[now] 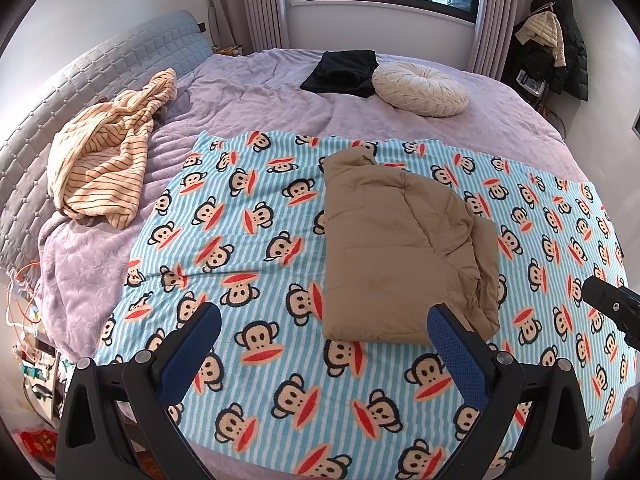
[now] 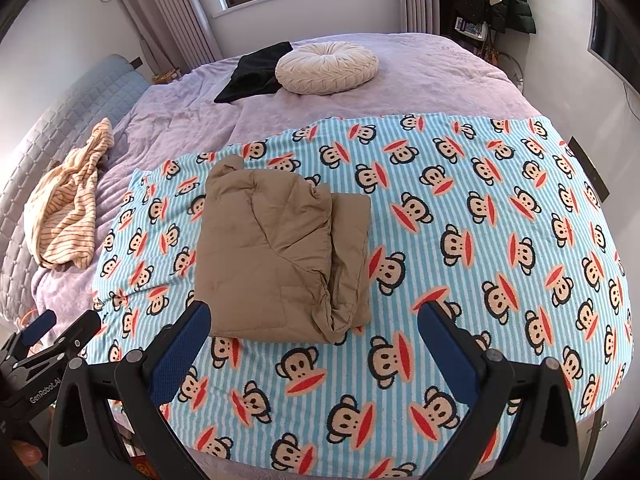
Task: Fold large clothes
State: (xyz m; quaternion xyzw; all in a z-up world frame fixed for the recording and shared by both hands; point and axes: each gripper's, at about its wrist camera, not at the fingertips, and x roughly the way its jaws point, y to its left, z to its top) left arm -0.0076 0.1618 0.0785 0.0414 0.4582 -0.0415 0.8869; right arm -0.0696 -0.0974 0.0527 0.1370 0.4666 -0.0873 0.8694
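Both grippers, left [image 1: 324, 328] and right [image 2: 314, 326], sit at the bottom of frame with blue-padded jaws spread wide, holding nothing. Folded tan quilted jacket [image 2: 280, 256] lies mid-frame on the blue-striped monkey-print blanket [image 2: 460, 240], just beyond the fingertips, not touching them.

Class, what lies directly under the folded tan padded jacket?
The folded tan padded jacket rests on a blue-striped monkey-print blanket, spread over a lilac bedspread. The blanket patch beneath it is hidden.

Both wrist cameras look down across the same bed [image 1: 280, 76], side by side.
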